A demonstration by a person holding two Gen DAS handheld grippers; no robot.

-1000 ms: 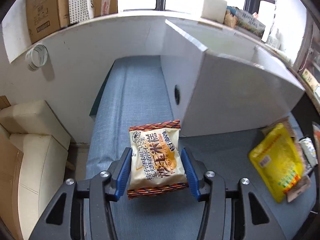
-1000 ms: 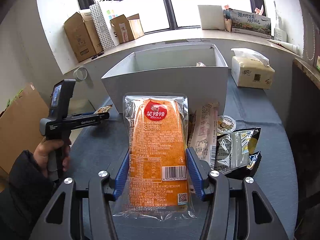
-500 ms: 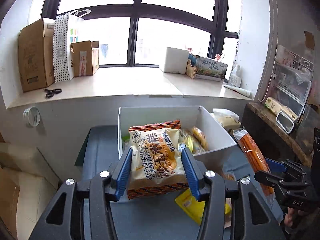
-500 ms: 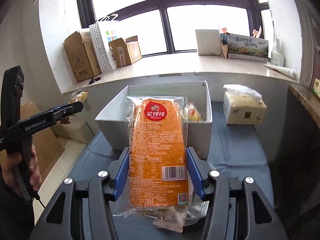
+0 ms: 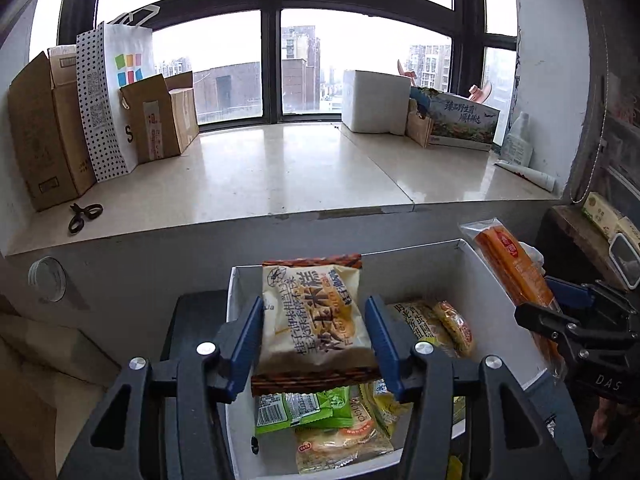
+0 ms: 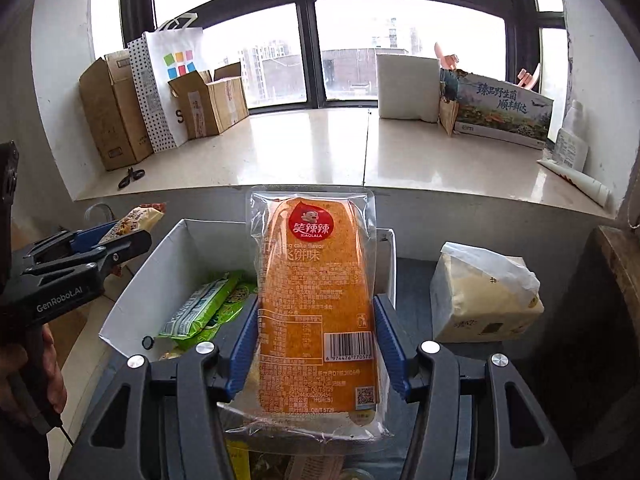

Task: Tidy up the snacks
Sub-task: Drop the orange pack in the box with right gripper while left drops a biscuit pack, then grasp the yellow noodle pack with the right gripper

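My left gripper (image 5: pixel 312 312) has a cream corn-cake packet (image 5: pixel 312 320) between its blue pads. The jaws are opening, and the pads still touch the packet's sides. It hangs over the left half of the white bin (image 5: pixel 440 246). My right gripper (image 6: pixel 316 316) has a long orange cake pack (image 6: pixel 316 300) between its pads. Its jaws are opening too, still in contact with the wrapper, above the bin's near right corner (image 6: pixel 132 304). Each view shows the other gripper: the right gripper (image 5: pixel 560 308) at the bin's right, the left gripper (image 6: pixel 88 252) at its left.
Several snack packets lie in the bin, among them a green one (image 5: pixel 300 408). A wrapped tissue pack (image 6: pixel 484 292) sits right of the bin. Behind it runs a windowsill with cardboard boxes (image 5: pixel 40 136), a dotted bag and scissors (image 5: pixel 84 216).
Both grippers have risen from the table and come in over the bin, each carrying its packet. The bin's inside now shows below them.
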